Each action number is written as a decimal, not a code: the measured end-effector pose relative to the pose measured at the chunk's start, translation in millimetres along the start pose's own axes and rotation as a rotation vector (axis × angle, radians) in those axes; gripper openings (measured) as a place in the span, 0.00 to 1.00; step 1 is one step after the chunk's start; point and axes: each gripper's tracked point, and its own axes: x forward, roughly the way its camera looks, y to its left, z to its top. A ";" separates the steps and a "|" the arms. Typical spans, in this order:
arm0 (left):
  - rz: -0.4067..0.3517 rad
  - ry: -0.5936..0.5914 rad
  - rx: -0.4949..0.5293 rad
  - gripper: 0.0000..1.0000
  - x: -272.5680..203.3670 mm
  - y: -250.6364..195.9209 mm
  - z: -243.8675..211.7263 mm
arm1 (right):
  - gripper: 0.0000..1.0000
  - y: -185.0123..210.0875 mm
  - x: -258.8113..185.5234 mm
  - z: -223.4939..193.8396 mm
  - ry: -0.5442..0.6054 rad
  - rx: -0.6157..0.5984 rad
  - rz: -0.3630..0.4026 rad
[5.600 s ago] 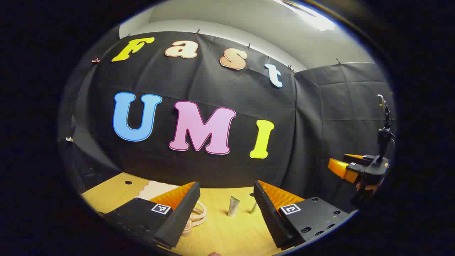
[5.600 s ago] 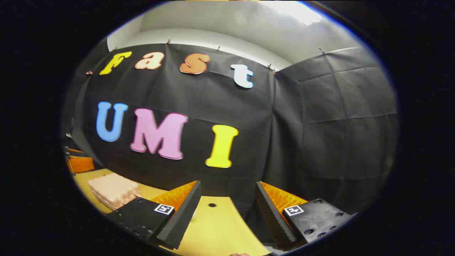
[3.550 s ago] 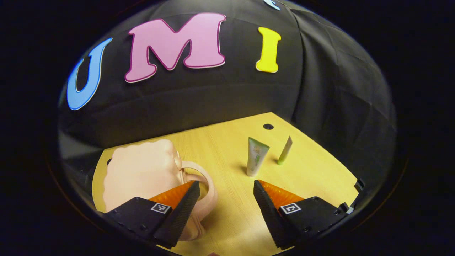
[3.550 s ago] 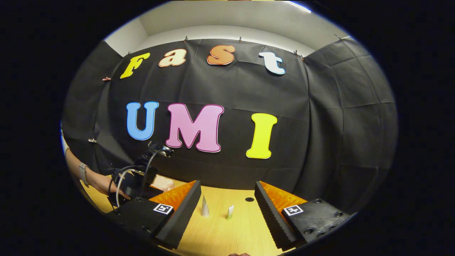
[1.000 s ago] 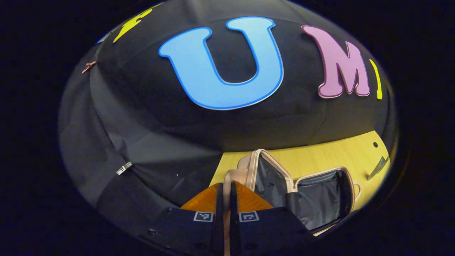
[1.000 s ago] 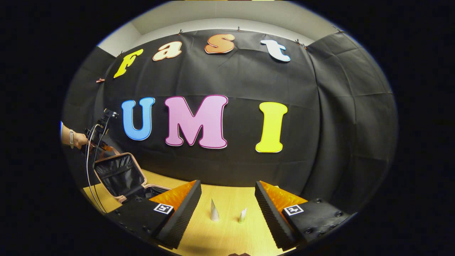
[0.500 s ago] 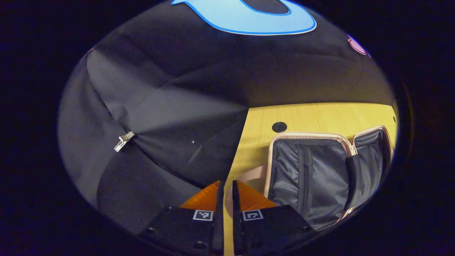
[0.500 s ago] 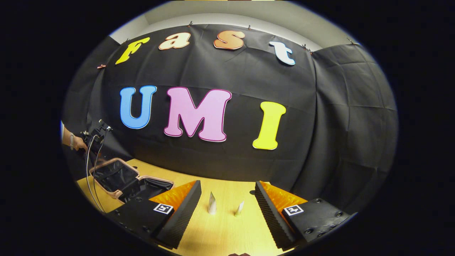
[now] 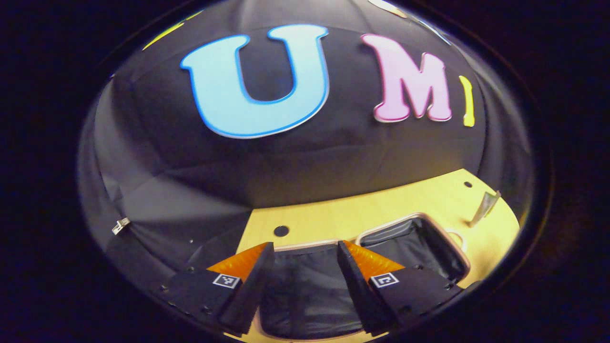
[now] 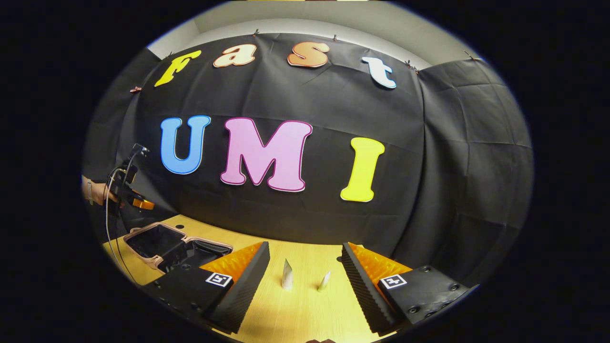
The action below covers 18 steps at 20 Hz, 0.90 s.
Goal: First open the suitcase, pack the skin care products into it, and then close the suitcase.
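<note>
The suitcase (image 9: 305, 290) is lying wide open on the wooden table (image 9: 362, 216), its two dark-lined halves spread flat side by side with the pale pink rim running around each. In the left gripper view the left gripper (image 9: 305, 276) is hovering just above the nearer half, its fingers (image 9: 250, 286) standing well apart with nothing between them, only the dark lining showing through the gap. Off to the right of that view, past the far half of the suitcase, a tube (image 9: 482, 209) is standing upright on the table, apart from the case.

In the right gripper view the right gripper (image 10: 305, 281) is sitting low over the table, its jaws also spread wide and holding nothing. Straight ahead between its fingers two skin care tubes are standing on the wood: a larger pale tube (image 10: 286, 275) and a smaller thin tube (image 10: 324, 281) just beside it to the right, the two not touching. Both are well clear of the fingers. To the left in this view the open suitcase (image 10: 157, 247) is resting on the table well apart from the tubes, and above it a person's hand (image 10: 95, 190) is holding the other gripper with a cable hanging down from it; from this far off I cannot quite make out how its fingers are set there.
</note>
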 end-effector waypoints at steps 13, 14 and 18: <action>-0.672 -0.058 0.049 0.97 -36.9 -397.1 23.4 | 0.96 -53.5 48.1 -19.6 -0.007 0.022 -0.001; -0.670 -0.035 0.068 0.98 -27.8 -407.9 16.9 | 0.96 -56.5 48.7 -23.5 -0.001 0.021 0.003; -0.629 0.067 0.064 0.98 9.5 -435.6 -9.3 | 0.96 -72.3 50.9 -37.8 0.028 0.005 0.032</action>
